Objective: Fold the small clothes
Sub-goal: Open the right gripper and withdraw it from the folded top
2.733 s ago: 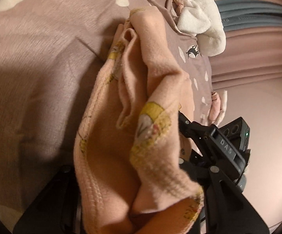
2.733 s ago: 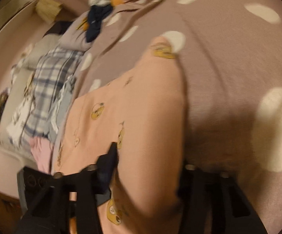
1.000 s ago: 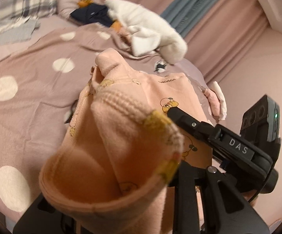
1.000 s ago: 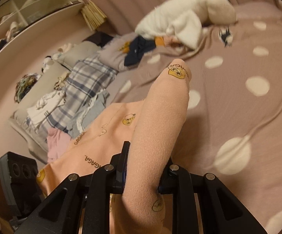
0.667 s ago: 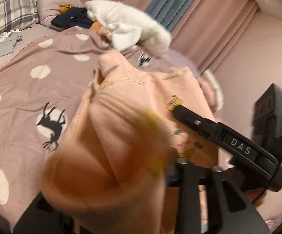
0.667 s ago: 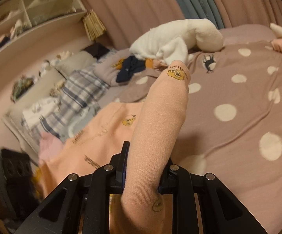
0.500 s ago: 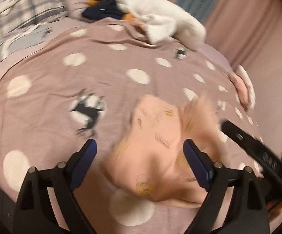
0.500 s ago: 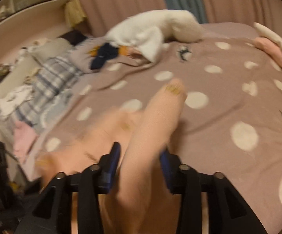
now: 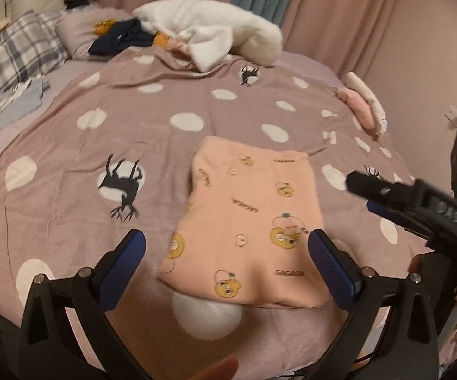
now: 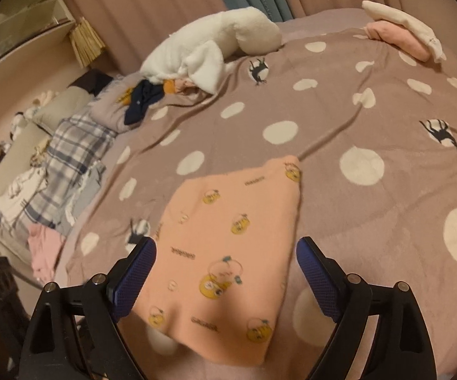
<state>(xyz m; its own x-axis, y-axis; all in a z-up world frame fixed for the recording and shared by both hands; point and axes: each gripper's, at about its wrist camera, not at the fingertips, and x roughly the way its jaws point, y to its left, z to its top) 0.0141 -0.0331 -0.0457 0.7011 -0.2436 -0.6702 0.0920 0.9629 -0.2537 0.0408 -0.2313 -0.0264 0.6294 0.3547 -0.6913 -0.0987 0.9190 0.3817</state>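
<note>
**Both grippers let go — the fold now has to hold on its own**

The jaws of the left gripper (image 9: 227, 247) have just been opening and now stand spread wide with nothing between the pads; the jaws of the right gripper (image 10: 227, 251) have just been opening too, and they are likewise released and empty. The peach garment (image 9: 247, 221) lies folded on the spotted blanket (image 9: 152, 120), near the front edge of the bed, just ahead of both grippers and apart from them.

The main risk is that the fold does not stay as it is. The near edge of the garment bulges a little rather than lying flat, and the knit looks soft and thick, so the upper layer could spring back or slide if it is nudged. The open fingertips sit low and close on either side of it — a careless pull-back or a sideways sweep could catch the hem and drag the layers askew.

A second risk is position. The garment lies close to the bed's front edge, and the blanket under it is loose and rippled; tugging that blanket could shift the whole piece or tip it off.

If another fold is wanted, pinching only the top layer would peel the garment open instead of doubling it. Further back a white fleece (image 9: 209, 38), a dark garment (image 9: 117, 39) and a small folded pile (image 10: 399, 36) lie well apart, so they are unlikely to interfere.
</note>
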